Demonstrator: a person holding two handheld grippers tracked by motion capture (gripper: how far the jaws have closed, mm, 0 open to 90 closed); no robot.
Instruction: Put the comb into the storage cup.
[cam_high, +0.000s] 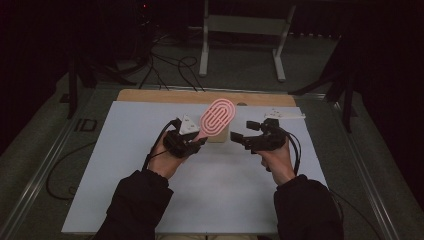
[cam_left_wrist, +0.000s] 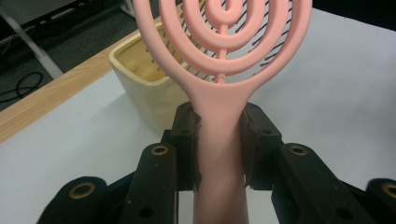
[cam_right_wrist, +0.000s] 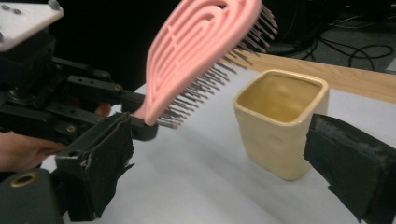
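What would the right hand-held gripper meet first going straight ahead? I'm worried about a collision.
Probably the cream cup: it sits between the open right hand-held gripper jaws, ahead. The pink brush looks higher and leftward; depth uncertain.

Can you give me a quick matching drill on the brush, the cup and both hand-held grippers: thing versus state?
Things:
1. brush
2. cup
3. left hand-held gripper
4. right hand-held gripper

States:
A. open, with nothing between its jaws
B. standing on the white table, empty inside
C. held up by its handle
D. shut on a pink handle

Pairs: 1-C, 2-B, 3-D, 4-A
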